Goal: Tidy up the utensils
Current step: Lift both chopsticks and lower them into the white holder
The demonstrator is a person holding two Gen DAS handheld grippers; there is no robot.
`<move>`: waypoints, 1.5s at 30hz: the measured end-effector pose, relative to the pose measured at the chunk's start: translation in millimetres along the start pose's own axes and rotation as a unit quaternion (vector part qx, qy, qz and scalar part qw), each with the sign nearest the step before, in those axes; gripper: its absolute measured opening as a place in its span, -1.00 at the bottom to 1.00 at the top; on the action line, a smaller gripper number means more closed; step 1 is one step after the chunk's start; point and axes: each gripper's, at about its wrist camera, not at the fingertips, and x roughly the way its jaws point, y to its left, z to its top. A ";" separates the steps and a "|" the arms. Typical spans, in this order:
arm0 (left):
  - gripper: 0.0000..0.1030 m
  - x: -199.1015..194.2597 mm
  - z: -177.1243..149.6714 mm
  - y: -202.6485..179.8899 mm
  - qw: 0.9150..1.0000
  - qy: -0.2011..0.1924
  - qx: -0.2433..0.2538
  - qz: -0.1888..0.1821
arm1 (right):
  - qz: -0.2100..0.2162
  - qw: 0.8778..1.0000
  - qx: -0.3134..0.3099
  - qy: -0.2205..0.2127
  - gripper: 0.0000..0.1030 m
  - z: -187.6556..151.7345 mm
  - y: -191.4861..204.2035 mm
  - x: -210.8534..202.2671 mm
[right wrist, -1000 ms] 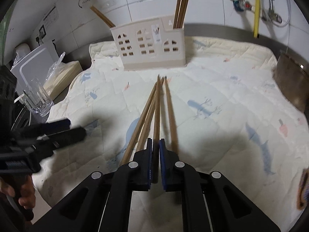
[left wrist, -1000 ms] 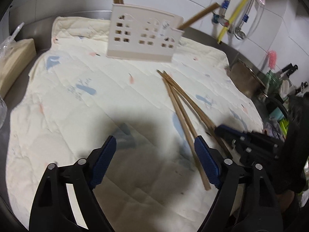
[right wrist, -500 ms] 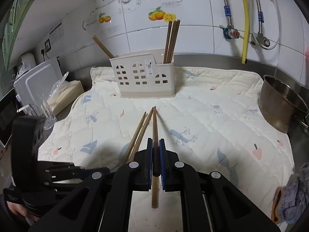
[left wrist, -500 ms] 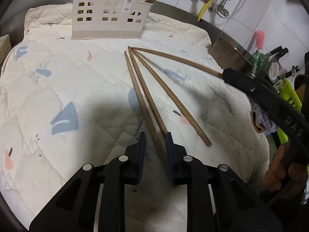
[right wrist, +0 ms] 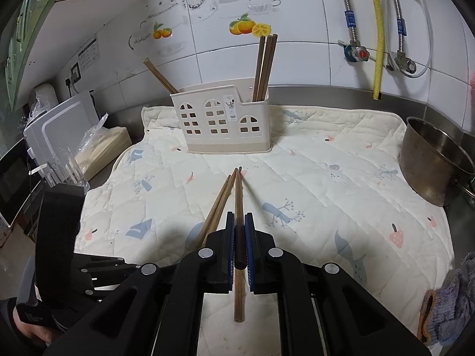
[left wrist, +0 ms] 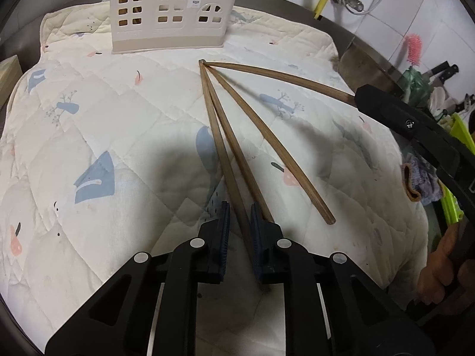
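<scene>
A cream house-shaped utensil holder [left wrist: 166,29] [right wrist: 225,124] stands at the back of the quilted mat [right wrist: 326,207] with several brown chopsticks upright in it. Three chopsticks [left wrist: 267,139] fan out on the mat from one shared tip. My left gripper [left wrist: 240,216] is low over their near ends with its jaws narrow around one chopstick [left wrist: 225,160]. A thin gap still shows beside the left pad, and a second chopstick runs under the right finger. My right gripper [right wrist: 240,231] is shut on a single chopstick [right wrist: 238,195] [left wrist: 282,74], held above the mat, tip toward the fan.
A steel pot [right wrist: 436,163] stands at the mat's right edge, with a knitted cloth [right wrist: 445,305] in front of it. At the left are a clear glass [right wrist: 63,166] and a bagged box [right wrist: 104,148]. Pipes and valves line the tiled wall behind.
My left gripper moved right and down onto the lying chopsticks and its wide jaws narrowed around one. My right gripper lifted its chopstick off the mat, then held still.
</scene>
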 end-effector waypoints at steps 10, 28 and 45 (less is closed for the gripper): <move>-0.82 -5.6 7.6 8.8 1.000 0.000 0.015 0.001 | 0.005 1.000 0.005 -0.010 -0.87 4.3 -2.8 -4.2; -0.89 -96.0 79.1 47.6 0.985 -0.138 0.090 0.042 | 0.037 0.996 -0.029 -0.077 -0.88 98.0 -3.4 -32.5; -0.90 -175.7 165.6 53.1 0.966 -0.239 0.094 -0.009 | 0.043 0.988 -0.089 -0.118 -0.88 213.4 20.6 -32.9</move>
